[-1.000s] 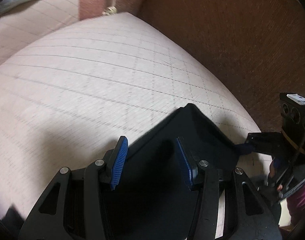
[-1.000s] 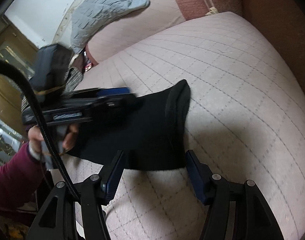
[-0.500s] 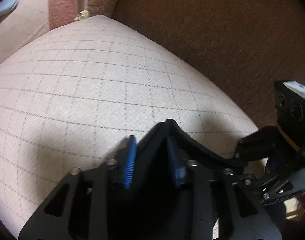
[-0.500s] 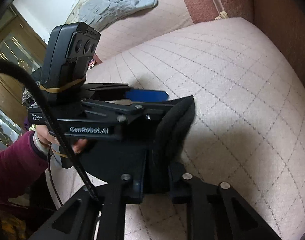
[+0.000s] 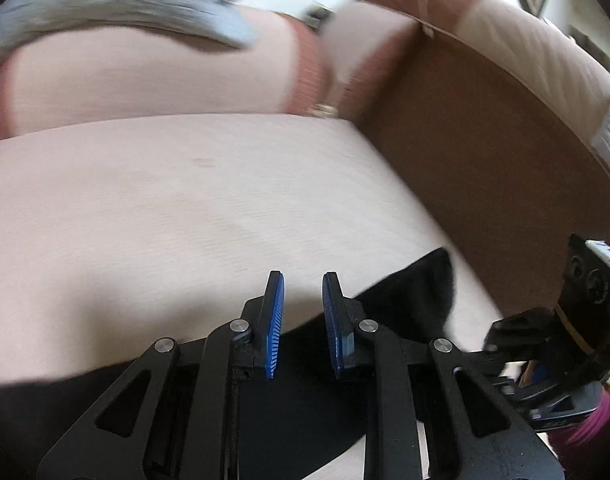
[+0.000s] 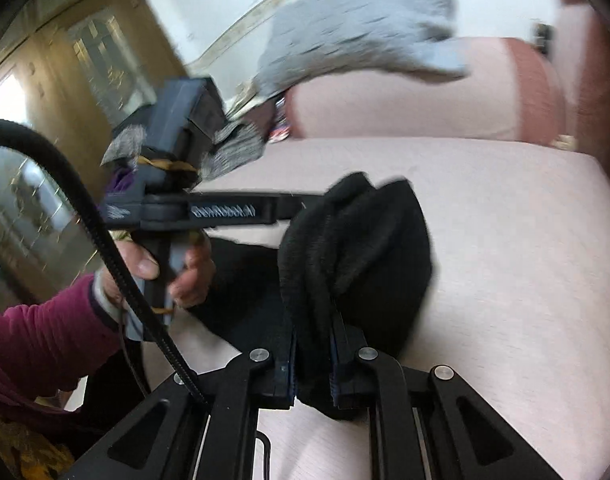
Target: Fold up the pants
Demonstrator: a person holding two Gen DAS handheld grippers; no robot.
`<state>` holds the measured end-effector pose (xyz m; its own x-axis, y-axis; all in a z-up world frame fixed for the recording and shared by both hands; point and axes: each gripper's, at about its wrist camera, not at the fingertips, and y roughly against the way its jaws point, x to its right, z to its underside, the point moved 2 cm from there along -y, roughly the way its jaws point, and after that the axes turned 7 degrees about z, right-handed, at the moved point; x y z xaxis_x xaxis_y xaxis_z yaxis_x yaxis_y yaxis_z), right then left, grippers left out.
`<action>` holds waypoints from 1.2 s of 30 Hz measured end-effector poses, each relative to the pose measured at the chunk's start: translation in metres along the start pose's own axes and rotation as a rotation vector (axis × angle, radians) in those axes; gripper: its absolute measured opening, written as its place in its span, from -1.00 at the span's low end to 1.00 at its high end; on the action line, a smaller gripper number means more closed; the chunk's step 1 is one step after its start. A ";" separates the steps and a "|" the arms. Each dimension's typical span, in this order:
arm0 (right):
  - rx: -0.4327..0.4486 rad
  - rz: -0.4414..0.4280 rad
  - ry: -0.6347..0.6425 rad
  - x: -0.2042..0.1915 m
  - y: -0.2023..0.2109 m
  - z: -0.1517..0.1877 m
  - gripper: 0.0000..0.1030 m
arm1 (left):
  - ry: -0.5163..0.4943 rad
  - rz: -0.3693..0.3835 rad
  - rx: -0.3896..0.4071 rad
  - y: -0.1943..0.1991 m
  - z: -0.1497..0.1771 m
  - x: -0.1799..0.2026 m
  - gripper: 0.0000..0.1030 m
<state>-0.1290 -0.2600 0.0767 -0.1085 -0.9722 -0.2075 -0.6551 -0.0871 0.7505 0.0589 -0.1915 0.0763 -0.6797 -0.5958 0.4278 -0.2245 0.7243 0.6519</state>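
Observation:
The black pants (image 6: 369,240) lie on the pink quilted sofa seat (image 6: 525,260). My right gripper (image 6: 313,344) is shut on a bunched fold of the pants, lifted off the seat. In the left wrist view the pants (image 5: 409,304) hang below and right of my left gripper (image 5: 303,292), whose blue pads (image 5: 275,328) stand a little apart with nothing seen between them. In the right wrist view the left gripper's tip is hidden behind the black fold. The right gripper body (image 5: 553,344) shows at the right edge of the left wrist view.
A brown sofa backrest (image 5: 485,168) rises to the right of the seat. A grey quilted blanket (image 6: 357,28) lies on the pink armrest (image 6: 405,96) at the back. A wooden cabinet (image 6: 85,60) stands to the left.
Both grippers have risen and tilted up, lifting the pants edge off the seat. The right gripper closed on the fold about half a second ago and still holds it.

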 end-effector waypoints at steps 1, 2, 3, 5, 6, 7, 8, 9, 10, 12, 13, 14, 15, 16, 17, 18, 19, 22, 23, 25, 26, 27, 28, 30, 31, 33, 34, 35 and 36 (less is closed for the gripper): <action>-0.020 -0.006 0.002 -0.008 -0.016 -0.002 -0.78 | 0.016 -0.021 0.012 0.012 0.009 -0.011 -0.64; -0.042 -0.017 0.000 -0.017 -0.032 0.000 -0.78 | 0.048 -0.044 0.017 0.024 0.019 -0.026 -0.64; -0.078 -0.031 -0.017 -0.026 -0.060 0.003 -0.78 | 0.064 -0.052 0.014 0.026 0.023 -0.033 -0.64; -0.142 -0.035 -0.056 -0.033 -0.100 0.009 -0.71 | 0.113 -0.071 0.011 0.036 0.036 -0.052 -0.64; -0.166 -0.046 -0.091 -0.033 -0.115 0.015 -0.57 | 0.141 -0.095 0.009 0.041 0.044 -0.062 -0.64; -0.128 -0.070 -0.124 -0.034 -0.113 0.015 -0.42 | 0.155 -0.109 0.004 0.045 0.050 -0.064 -0.64; -0.111 -0.106 -0.135 -0.034 -0.107 0.012 -0.28 | 0.170 -0.116 -0.005 0.047 0.056 -0.067 -0.64; -0.101 -0.163 -0.151 -0.032 -0.093 0.008 0.02 | 0.186 -0.111 -0.015 0.047 0.060 -0.070 -0.64; -0.077 -0.177 -0.162 -0.030 -0.080 0.006 0.08 | 0.197 -0.108 -0.021 0.049 0.066 -0.070 -0.55; 0.001 -0.132 -0.175 -0.017 -0.046 0.003 0.08 | 0.215 -0.087 -0.030 0.049 0.077 -0.065 -0.24; 0.021 -0.089 -0.179 -0.011 -0.035 0.004 0.08 | 0.219 -0.076 -0.026 0.051 0.084 -0.061 -0.03; 0.038 -0.033 -0.184 -0.002 -0.026 0.005 0.08 | 0.226 -0.065 -0.018 0.050 0.088 -0.057 0.06; 0.053 0.044 -0.193 0.010 -0.018 0.009 0.08 | 0.235 -0.054 -0.015 0.044 0.091 -0.052 0.06; 0.052 0.083 -0.199 0.011 -0.015 0.014 0.08 | 0.237 -0.049 -0.021 0.040 0.091 -0.045 0.06; 0.041 0.122 -0.209 0.017 -0.017 0.015 0.08 | 0.239 -0.044 -0.033 0.037 0.092 -0.041 0.06; 0.018 0.167 -0.221 0.030 -0.023 0.014 0.08 | 0.237 -0.046 -0.051 0.027 0.092 -0.034 0.06; -0.006 0.206 -0.219 0.034 -0.030 0.018 0.08 | 0.234 -0.051 -0.060 0.021 0.091 -0.030 0.06; -0.025 0.246 -0.195 0.034 -0.042 0.015 0.08 | 0.196 -0.116 -0.084 0.001 0.092 -0.016 0.06; -0.032 0.254 -0.189 0.033 -0.042 0.018 0.08 | 0.178 -0.156 -0.081 -0.005 0.091 -0.014 0.06; -0.037 0.253 -0.170 0.029 -0.046 0.018 0.08 | 0.144 -0.200 -0.068 -0.009 0.091 -0.007 0.06; -0.032 0.255 -0.161 0.029 -0.048 0.017 0.08 | 0.124 -0.204 -0.067 -0.010 0.092 -0.003 0.02; -0.024 0.263 -0.145 0.026 -0.046 0.017 0.08 | 0.102 -0.198 -0.066 -0.010 0.092 0.000 -0.15; -0.010 0.273 -0.127 0.024 -0.042 0.015 0.08 | 0.085 -0.190 -0.072 -0.009 0.091 0.002 -0.65; 0.018 0.270 -0.094 0.015 -0.033 0.015 0.08 | 0.081 -0.165 -0.089 -0.005 0.090 -0.001 -0.73; 0.024 0.265 -0.087 0.011 -0.033 0.013 0.08 | 0.077 -0.160 -0.085 -0.001 0.088 -0.002 -0.73; 0.027 0.259 -0.075 0.003 -0.036 0.009 0.08 | 0.058 -0.192 -0.066 0.010 0.085 -0.005 -0.73; 0.026 0.258 -0.066 0.003 -0.036 0.011 0.08 | 0.061 -0.204 -0.059 0.012 0.082 -0.008 -0.73; 0.023 0.261 -0.057 0.001 -0.040 0.011 0.08 | 0.073 -0.208 -0.052 0.017 0.081 -0.013 -0.73; 0.017 0.269 -0.043 -0.002 -0.046 0.011 0.08 | 0.091 -0.207 -0.050 0.020 0.081 -0.019 -0.73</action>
<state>-0.1075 -0.2517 0.0358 -0.3119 -0.9497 -0.0288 -0.6110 0.1773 0.7715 0.0107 -0.1377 0.0300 -0.5567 -0.7601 0.3352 -0.3162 0.5670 0.7606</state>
